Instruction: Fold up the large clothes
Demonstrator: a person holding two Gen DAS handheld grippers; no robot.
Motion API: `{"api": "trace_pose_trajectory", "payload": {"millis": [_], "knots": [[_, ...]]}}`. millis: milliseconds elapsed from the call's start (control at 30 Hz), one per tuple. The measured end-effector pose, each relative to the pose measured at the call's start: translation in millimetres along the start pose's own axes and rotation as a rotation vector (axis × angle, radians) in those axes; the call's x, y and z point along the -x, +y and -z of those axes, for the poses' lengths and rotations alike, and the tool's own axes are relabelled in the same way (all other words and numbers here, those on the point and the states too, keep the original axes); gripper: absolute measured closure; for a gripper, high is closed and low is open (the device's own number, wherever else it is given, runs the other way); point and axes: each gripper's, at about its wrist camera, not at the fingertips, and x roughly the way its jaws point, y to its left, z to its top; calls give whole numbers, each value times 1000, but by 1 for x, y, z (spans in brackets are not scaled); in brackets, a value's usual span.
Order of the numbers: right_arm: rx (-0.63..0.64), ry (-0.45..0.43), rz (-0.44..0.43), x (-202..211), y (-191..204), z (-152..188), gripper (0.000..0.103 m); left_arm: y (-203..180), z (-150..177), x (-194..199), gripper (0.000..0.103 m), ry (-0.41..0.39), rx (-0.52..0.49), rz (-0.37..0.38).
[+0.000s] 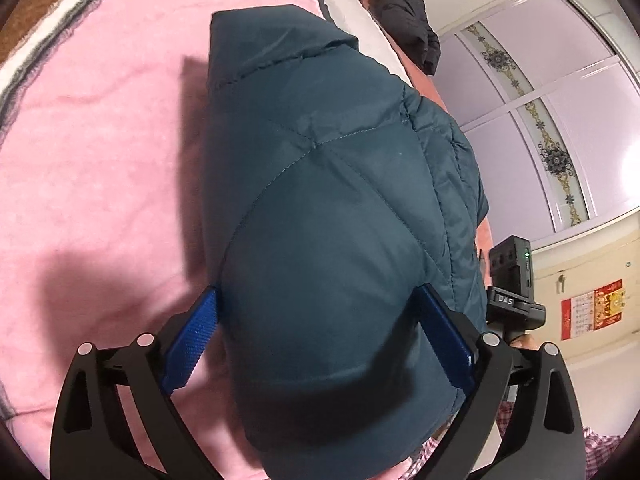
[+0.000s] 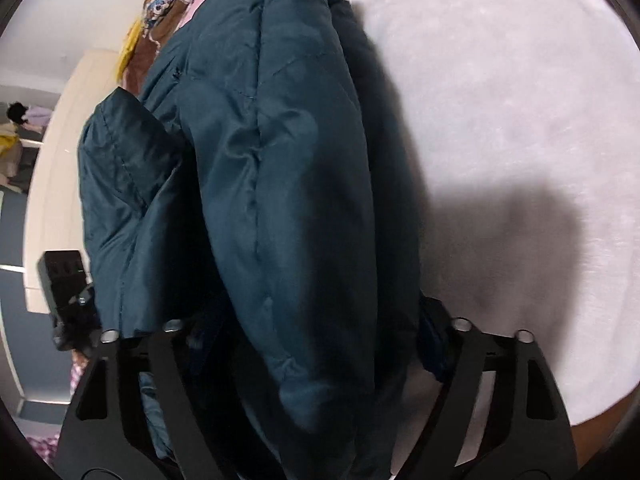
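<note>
While both grippers clamp the puffy teal quilted jacket (image 1: 328, 216) over the pink fleece bedspread (image 1: 100, 152), left gripper (image 1: 320, 344) and right gripper (image 2: 316, 344) each pinch thick padding. Looks light, squishy and slippery, so I'd grab stitched seams or the hem.

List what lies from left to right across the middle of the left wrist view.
Pink blanket → teal quilted jacket → lilac wardrobe doors.

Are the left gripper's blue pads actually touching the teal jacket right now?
Touching. In the left wrist view the teal jacket bulges between the left gripper jaws, and both blue pads press against its sides with no gap showing.
</note>
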Motion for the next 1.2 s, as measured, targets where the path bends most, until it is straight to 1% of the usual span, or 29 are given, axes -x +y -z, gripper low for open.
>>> {"api": "trace_pose_trajectory", "payload": {"millis": [33,67,100,133,200,267,333,433,600,700,733,867,967,1067,1200], "knots": [[0,5,-31,0,0,0,52,-1,0,-1,12,-2,-7,4],[0,7,-57,1,0,1,54,-4,0,-1,16,-6,-17,3],[4,2,-65,2,0,1,59,-6,2,0,21,-13,-31,-4],[15,-2,-69,4,1,2,64,-9,4,1,24,-21,-48,-12],[24,-10,-71,6,5,4,69,-15,7,5,34,-42,-90,-31],[41,-33,-68,9,10,6,74,-23,10,9,40,-61,-136,-61],[62,-58,-69,11,17,9,77,-27,9,13,44,-74,-163,-72],[97,-97,-63,18,30,16,79,-35,9,20,47,-103,-218,-104],[146,-117,-57,2,64,13,81,-31,-5,37,48,-161,-256,-146],[179,-131,-67,-12,89,-2,82,-17,-24,55,48,-209,-252,-187],[198,-134,-69,-20,103,-10,82,-12,-29,61,48,-221,-252,-199],[253,-136,-60,-50,143,-34,82,17,-66,85,48,-277,-223,-263],[285,-138,-41,-77,172,-52,83,37,-89,96,48,-304,-204,-311],[306,-140,-19,-96,191,-65,83,56,-106,101,48,-323,-177,-325],[311,-140,13,-109,195,-66,83,66,-116,98,47,-320,-165,-316]]}}
